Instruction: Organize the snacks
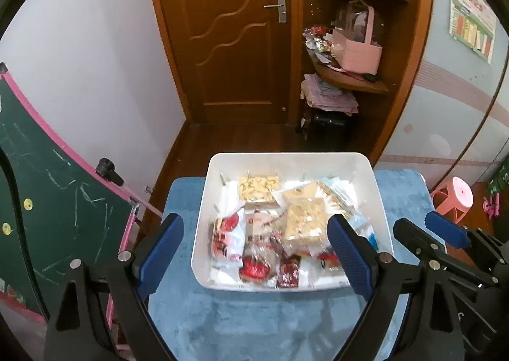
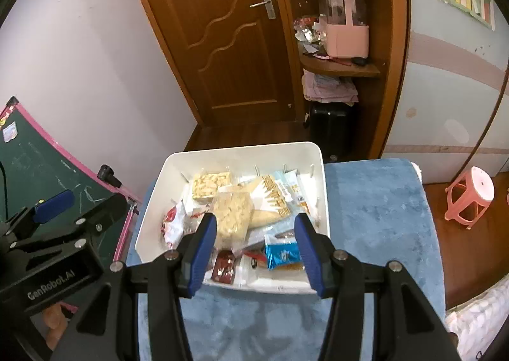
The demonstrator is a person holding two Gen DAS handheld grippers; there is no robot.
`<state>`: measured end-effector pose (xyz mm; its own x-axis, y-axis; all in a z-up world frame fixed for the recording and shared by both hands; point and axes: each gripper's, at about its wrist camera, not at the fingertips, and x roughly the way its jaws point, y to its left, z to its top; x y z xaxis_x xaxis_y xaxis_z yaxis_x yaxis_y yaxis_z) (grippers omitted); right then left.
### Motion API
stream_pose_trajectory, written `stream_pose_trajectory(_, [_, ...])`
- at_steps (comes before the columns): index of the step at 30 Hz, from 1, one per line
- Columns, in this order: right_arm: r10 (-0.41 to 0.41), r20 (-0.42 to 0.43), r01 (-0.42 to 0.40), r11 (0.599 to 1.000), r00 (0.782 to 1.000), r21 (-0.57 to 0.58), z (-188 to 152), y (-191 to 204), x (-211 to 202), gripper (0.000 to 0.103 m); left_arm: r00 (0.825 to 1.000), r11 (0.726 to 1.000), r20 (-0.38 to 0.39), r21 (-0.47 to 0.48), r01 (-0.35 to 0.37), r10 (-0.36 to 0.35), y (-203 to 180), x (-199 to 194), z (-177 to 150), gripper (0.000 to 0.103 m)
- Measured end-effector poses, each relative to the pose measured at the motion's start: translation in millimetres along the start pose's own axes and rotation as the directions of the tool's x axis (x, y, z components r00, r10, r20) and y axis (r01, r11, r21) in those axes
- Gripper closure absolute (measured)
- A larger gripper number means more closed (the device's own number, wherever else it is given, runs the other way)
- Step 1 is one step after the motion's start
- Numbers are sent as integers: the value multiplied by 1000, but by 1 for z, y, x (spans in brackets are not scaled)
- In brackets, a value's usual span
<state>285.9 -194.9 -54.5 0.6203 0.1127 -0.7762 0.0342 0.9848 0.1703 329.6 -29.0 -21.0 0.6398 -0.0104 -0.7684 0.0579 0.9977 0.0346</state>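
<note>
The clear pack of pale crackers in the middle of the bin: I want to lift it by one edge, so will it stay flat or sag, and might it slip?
The clear cracker pack looks thin-filmed, so it would probably sag. Its glossy wrap may slip between pads. The contents seem brittle; squeeze gently.

A white bin sits on a blue plush counter and serves as the anchor of the view. Inside it lie snack packets: a clear pack of pale crackers toward its far wall, a larger clear pack of similar pieces near its middle, red-and-white packets along its left side, and a small dark red sachet by its near wall. The left gripper hangs above the bin's near part with its jaws spread wide and nothing between them. The right gripper shows to the right of the bin. Behind the bin stands a wooden door; to its left leans a green chalkboard.
</note>
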Motion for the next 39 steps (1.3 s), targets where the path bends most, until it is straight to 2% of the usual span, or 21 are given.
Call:
stream_pose_trajectory(12, [6, 15, -5, 1000, 1000, -9, -55, -16, -75, 51, 999, 999, -6, 2, 33, -33, -24, -82, -69, 9])
stream_pose_trajectory(21, [-1, 7, 2, 999, 1000, -35, -102, -24, -123, 46, 998, 999, -35, 0, 49, -49, -35, -130, -115, 8])
stream_pose_trajectory(25, [-4, -2, 4, 999, 1000, -31, -125, -26, -145, 45, 998, 999, -42, 4, 54, -54, -37, -150, -135, 8])
stream_pose_trajectory(28, [-28, -12, 28, 999, 1000, -29, -140, -28, -158, 36, 997, 998, -52, 1, 57, -57, -36, -162, -149, 8])
stream_pose_trajectory(34, [-35, -50, 34, 999, 998, -12, -171, -32, -182, 36, 995, 998, -72, 0, 62, -62, -35, -184, -178, 8])
stream_pose_trajectory(39, [-36, -50, 35, 999, 998, -6, -184, -30, -197, 36, 996, 998, -69, -8, 57, -58, -32, -196, -187, 8])
